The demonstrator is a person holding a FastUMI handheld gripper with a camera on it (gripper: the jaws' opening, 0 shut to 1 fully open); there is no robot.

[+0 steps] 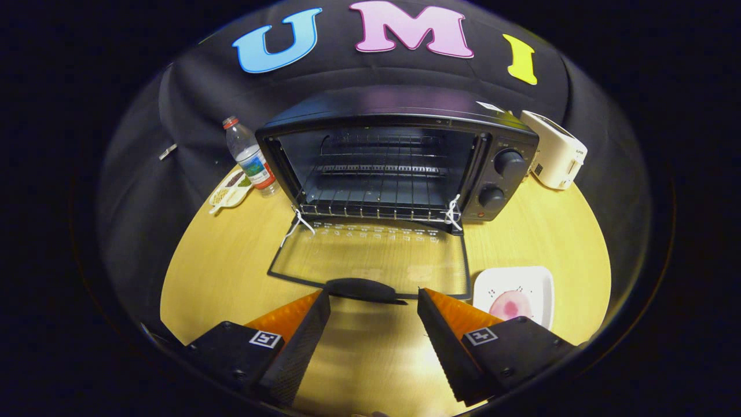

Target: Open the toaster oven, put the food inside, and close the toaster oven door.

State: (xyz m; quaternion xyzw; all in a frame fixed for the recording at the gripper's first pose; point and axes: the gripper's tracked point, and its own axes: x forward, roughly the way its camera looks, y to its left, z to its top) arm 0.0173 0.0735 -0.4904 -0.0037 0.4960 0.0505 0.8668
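Toaster oven (399,156) open, food not in yet.

Door (376,260) lies flat on the surface (231,255), handle (362,288) just ahead of the hand-held gripper (374,310), whose fingers are spread apart and empty. Food (510,304) sits on a white plate (541,284) by the surface's right edge, just beyond the right finger. Risks: soft food slipping out of the pinch, plate sliding toward the edge, clipping the lowered door on the way in.

Hand-held gripper (373,301): open wedge fingers, square tag markers, screws on mounts.
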